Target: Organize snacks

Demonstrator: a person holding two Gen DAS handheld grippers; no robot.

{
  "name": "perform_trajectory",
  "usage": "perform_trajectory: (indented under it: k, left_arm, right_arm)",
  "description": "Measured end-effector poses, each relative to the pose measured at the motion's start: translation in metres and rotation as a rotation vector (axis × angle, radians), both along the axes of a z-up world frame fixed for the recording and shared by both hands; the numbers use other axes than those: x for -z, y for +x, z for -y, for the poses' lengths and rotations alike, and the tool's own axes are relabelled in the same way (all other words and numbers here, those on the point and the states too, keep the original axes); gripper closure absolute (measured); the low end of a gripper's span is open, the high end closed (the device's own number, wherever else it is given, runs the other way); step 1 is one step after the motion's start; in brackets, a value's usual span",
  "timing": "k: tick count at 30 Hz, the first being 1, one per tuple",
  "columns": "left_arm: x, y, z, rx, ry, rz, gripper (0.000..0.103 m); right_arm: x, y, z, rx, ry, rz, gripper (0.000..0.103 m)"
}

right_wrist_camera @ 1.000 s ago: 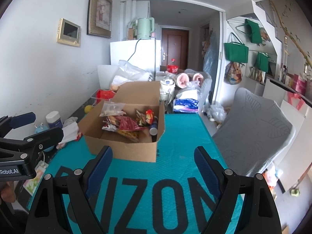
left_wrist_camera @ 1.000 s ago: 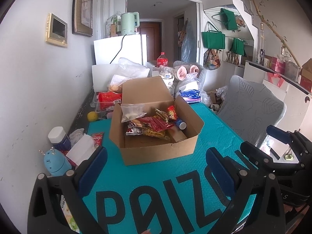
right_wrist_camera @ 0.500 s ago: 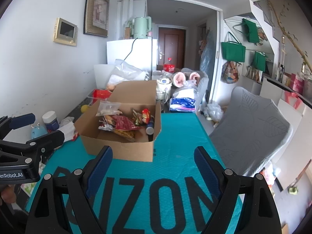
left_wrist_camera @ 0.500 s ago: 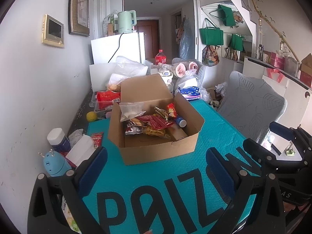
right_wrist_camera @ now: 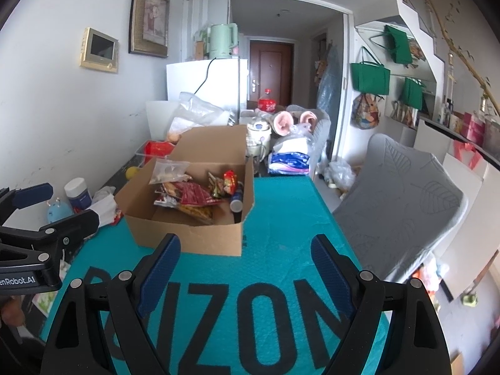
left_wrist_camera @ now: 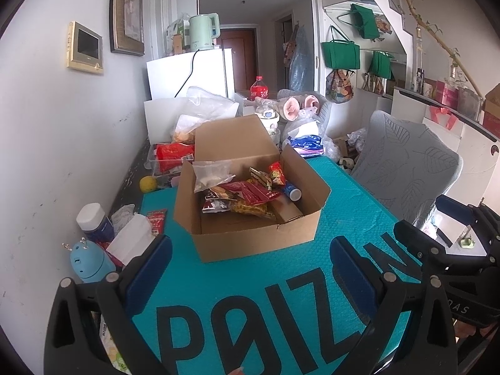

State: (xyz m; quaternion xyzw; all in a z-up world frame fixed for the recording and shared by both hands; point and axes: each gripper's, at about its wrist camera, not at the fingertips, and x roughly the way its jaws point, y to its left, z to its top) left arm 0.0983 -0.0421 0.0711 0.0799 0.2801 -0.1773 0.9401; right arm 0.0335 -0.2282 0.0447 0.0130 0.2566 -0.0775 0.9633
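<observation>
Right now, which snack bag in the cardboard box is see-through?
The clear plastic bag propped at the cardboard box's far-left corner. You can see pale contents inside; the other packets are printed red or yellow.

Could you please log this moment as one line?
left gripper: open, empty | right gripper: open, empty | box: snacks inside, untouched

The big black letters (right_wrist_camera: 250, 322) on the teal mat (right_wrist_camera: 281, 218) are partly hidden behind the black gripper arms at the bottom.
</observation>
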Motion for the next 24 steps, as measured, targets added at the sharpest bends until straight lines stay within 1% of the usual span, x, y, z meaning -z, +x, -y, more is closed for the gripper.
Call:
perform_trajectory:
  k: [9, 14, 24]
  left_arm:
    - [0.004, 0.004, 0.006, 0.009, 0.039, -0.004, 0.000]
    - [0.002, 0.006, 0.008, 0.004, 0.050, 0.013, 0.000]
    - [0.010, 0.016, 0.002, -0.010, 0.038, -0.020, 0.000]
  right_arm:
    - [0.001, 0.003, -0.001, -0.005, 0.001, -0.009, 0.017]
    - [0.000, 0.007, 0.003, 0.003, -0.002, -0.012, 0.017]
    - [-0.001, 0.011, 0.004, 0.020, 0.002, -0.025, 0.017]
